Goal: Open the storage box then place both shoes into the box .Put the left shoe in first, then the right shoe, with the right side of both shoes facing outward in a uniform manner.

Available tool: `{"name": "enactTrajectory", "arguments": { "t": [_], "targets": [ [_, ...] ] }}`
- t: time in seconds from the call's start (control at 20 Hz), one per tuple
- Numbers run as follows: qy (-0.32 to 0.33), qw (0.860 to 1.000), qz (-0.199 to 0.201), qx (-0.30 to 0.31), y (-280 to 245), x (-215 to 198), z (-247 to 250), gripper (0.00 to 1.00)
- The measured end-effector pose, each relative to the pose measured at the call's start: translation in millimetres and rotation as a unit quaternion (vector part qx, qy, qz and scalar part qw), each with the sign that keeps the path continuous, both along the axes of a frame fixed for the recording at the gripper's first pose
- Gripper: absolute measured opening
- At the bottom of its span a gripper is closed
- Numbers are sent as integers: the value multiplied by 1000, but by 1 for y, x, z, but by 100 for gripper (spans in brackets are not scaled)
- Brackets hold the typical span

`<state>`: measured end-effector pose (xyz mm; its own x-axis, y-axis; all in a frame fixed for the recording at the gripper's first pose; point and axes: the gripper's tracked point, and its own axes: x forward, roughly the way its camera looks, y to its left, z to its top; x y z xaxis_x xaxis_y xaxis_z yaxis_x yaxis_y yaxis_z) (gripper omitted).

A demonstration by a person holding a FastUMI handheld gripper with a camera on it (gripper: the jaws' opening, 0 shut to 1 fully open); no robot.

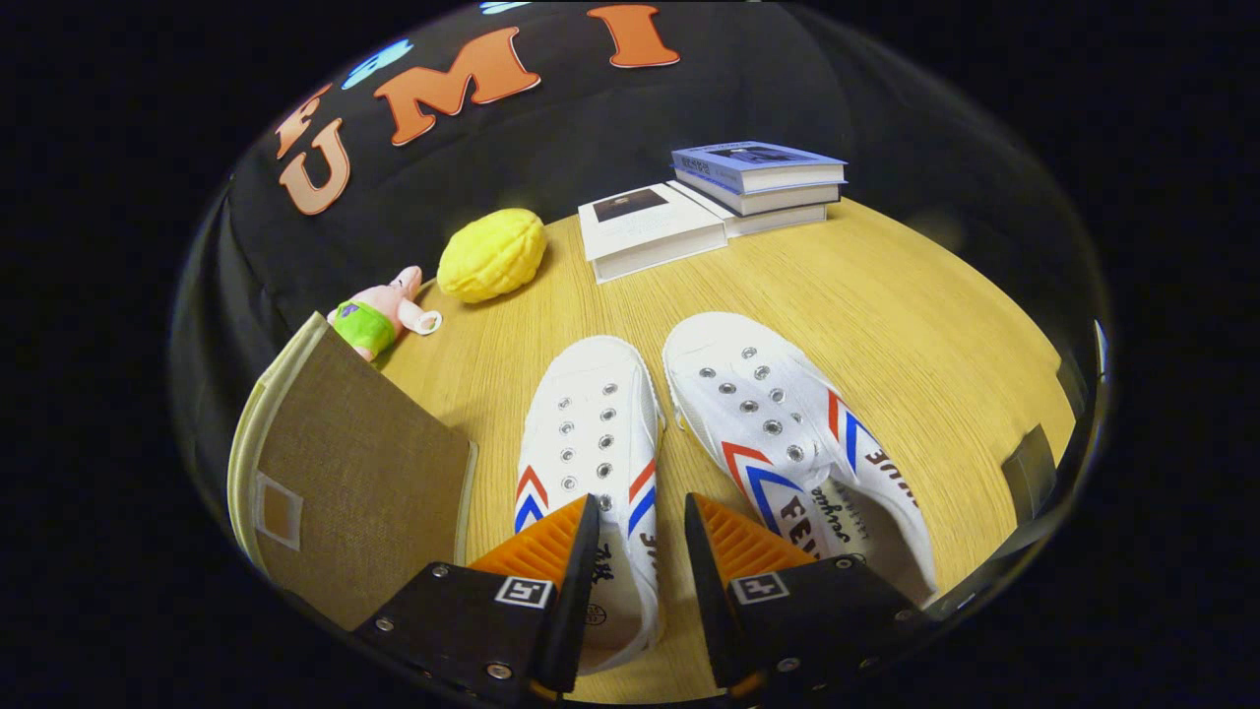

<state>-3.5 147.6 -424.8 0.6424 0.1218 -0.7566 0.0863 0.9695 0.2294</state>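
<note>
Two white canvas shoes with red and blue chevrons lie side by side on the wooden table, toes pointing away from me. The left shoe (pixel 589 433) runs under my fingers, its right rim in the gap between them. The right shoe (pixel 778 423) lies just right of it, angled a little. My gripper (pixel 641 504) hovers over the left shoe's opening, open, with a gap between the fingers and nothing pressed. The brown fabric storage box (pixel 345 483) stands left of the shoes, its lid raised or tilted toward me; its inside is hidden.
Beyond the box lie a pink plush toy (pixel 384 315) and a yellow lemon-shaped toy (pixel 492 254). At the far side of the table (pixel 906 325) are a white book (pixel 650 228) and a stack of books (pixel 763 177). The table's edge curves close on the right.
</note>
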Motion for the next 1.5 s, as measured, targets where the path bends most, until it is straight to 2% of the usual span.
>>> {"name": "enactTrajectory", "arguments": {
  "t": [0.15, 0.3, 0.4, 0.5, 0.7, 1.1, 1.3, 1.5],
  "targets": [
    [2, 1000, 4, 12, 6, 2, -2, 40],
    [9, 1000, -9, 20, 6, 1, -1, 15],
    [1, 1000, -20, 25, 6, 2, 1, 5],
    [-2, 999, -27, 29, 7, 2, 4, 1],
    [-22, 999, -35, 20, 8, 7, 27, 0],
    [-87, 995, -36, 26, 12, 17, 125, 0],
    [-124, 992, -7, 22, 35, 15, 174, 0],
    [-149, 987, 29, 47, 76, 13, 211, 0]
  ]
}}
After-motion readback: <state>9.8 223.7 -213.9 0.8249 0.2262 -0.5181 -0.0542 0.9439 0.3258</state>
